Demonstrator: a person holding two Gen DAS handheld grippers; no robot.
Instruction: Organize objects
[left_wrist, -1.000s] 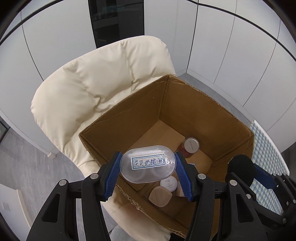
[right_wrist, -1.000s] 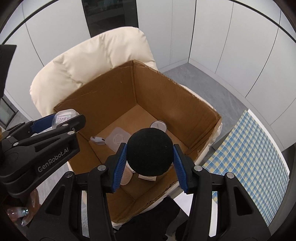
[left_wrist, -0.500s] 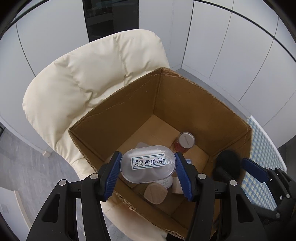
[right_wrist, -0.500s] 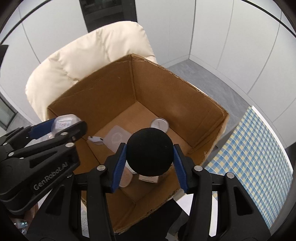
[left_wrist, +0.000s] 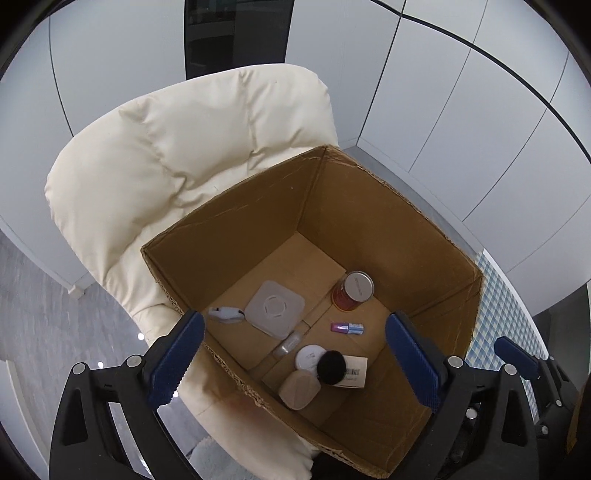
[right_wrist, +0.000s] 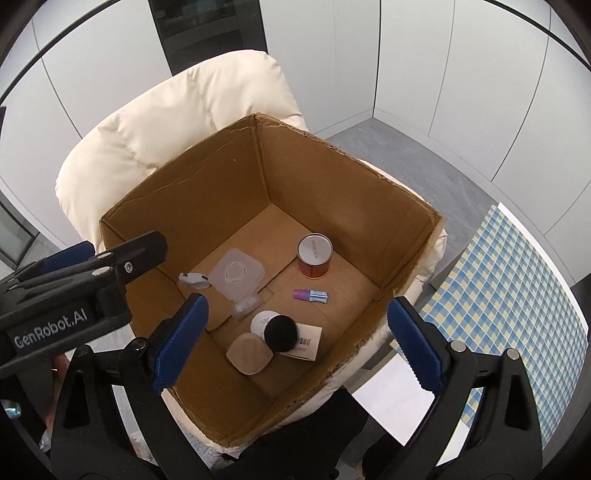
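Both claws hang above an open cardboard box (left_wrist: 369, 221) on a cream armchair (left_wrist: 166, 155). The left claw (left_wrist: 295, 365) is spreading its jaws, nothing between them; the right claw (right_wrist: 295, 347) likewise, also empty. On the box floor below lie a black ball (right_wrist: 280, 332) against a white round lid (right_wrist: 263, 320), a tan pad (right_wrist: 248, 353), a clear square lid (right_wrist: 236, 273), a red can (right_wrist: 314, 255) standing upright, and a small purple tube (right_wrist: 311, 294).
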